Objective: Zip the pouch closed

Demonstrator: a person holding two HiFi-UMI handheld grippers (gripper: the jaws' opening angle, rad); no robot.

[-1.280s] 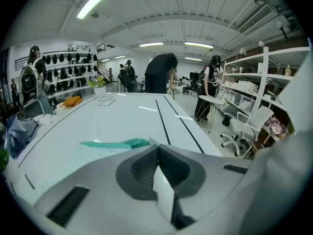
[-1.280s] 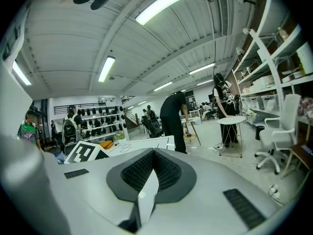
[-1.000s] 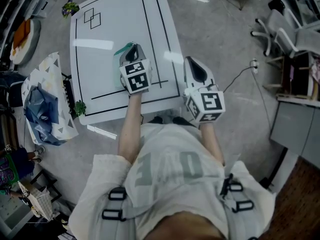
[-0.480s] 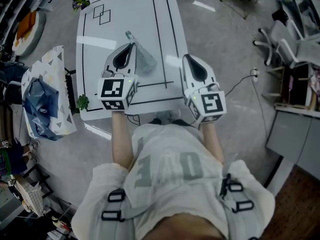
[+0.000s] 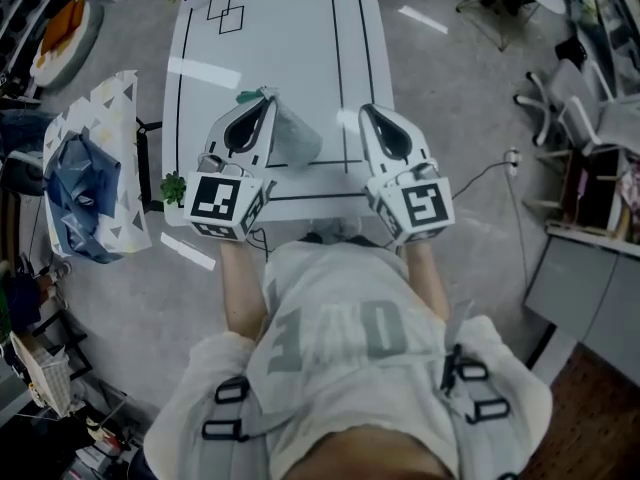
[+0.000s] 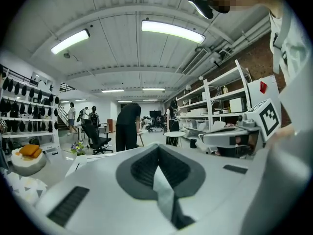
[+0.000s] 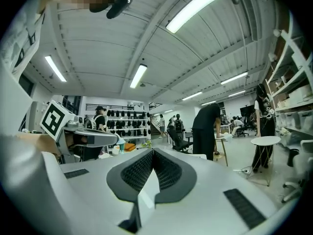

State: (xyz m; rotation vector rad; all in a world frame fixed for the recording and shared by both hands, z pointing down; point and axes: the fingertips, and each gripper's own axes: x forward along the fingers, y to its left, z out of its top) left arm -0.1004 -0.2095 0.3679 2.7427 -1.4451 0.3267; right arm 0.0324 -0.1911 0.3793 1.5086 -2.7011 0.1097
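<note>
One grey pouch (image 5: 293, 136) lies on the near half of the single white bench (image 5: 270, 28), just right of the left claw (image 5: 262, 103). One small teal piece (image 5: 247, 96), perhaps the pull, shows at its far-left end. It looks soft, light and prone to slide and buckle, so pin the fabric beside the zip and draw the pull. Two claws, counting the right claw (image 5: 367, 113), are both clenched on nothing.

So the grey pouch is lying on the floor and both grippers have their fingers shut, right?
Not quite. The grey pouch isn't on the floor. It lies on the white table, as the head view shows. The rest is right: the left gripper and the right gripper both have their fingers shut.
</note>
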